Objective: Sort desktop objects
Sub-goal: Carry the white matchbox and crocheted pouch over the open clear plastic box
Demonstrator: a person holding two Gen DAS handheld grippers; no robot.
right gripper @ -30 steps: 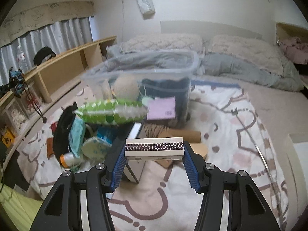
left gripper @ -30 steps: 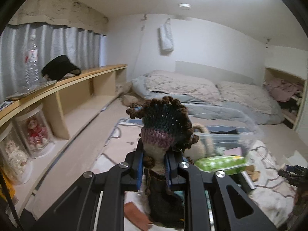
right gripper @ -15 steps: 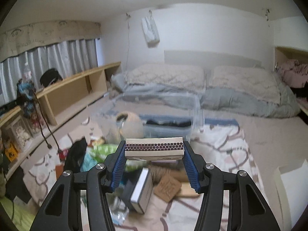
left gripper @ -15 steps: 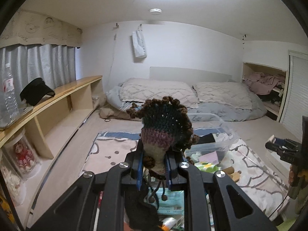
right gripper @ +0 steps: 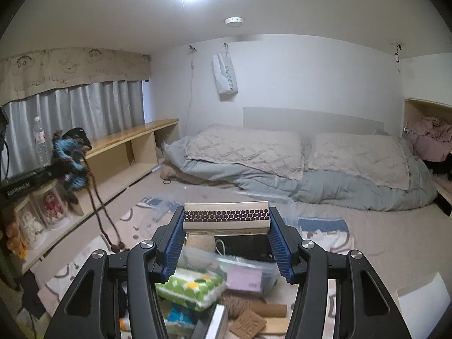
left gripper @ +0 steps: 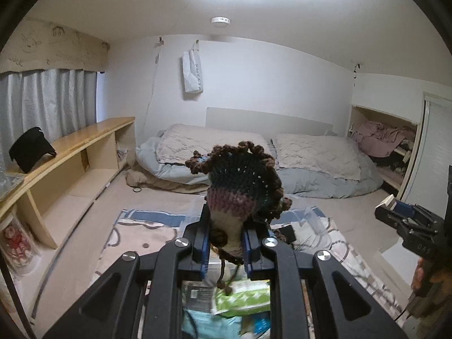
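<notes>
Crocheted brown-and-teal yarn doll (left gripper: 240, 195) sits clamped in the left gripper (left gripper: 226, 243), raised above the patterned floor blanket (left gripper: 135, 234). Clamped crosswise in the right gripper (right gripper: 226, 226) is a flat rectangular box with a honeycomb-printed edge (right gripper: 226, 218), over a clear plastic bin (right gripper: 248, 265). A long wooden shelf (right gripper: 132, 135) lines the curtained wall; grey bedding (right gripper: 282, 169) lies beyond.

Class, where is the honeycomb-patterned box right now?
In the right wrist view, the box sits centre frame, clamped between the right gripper fingers, above the green tissue pack.
</notes>
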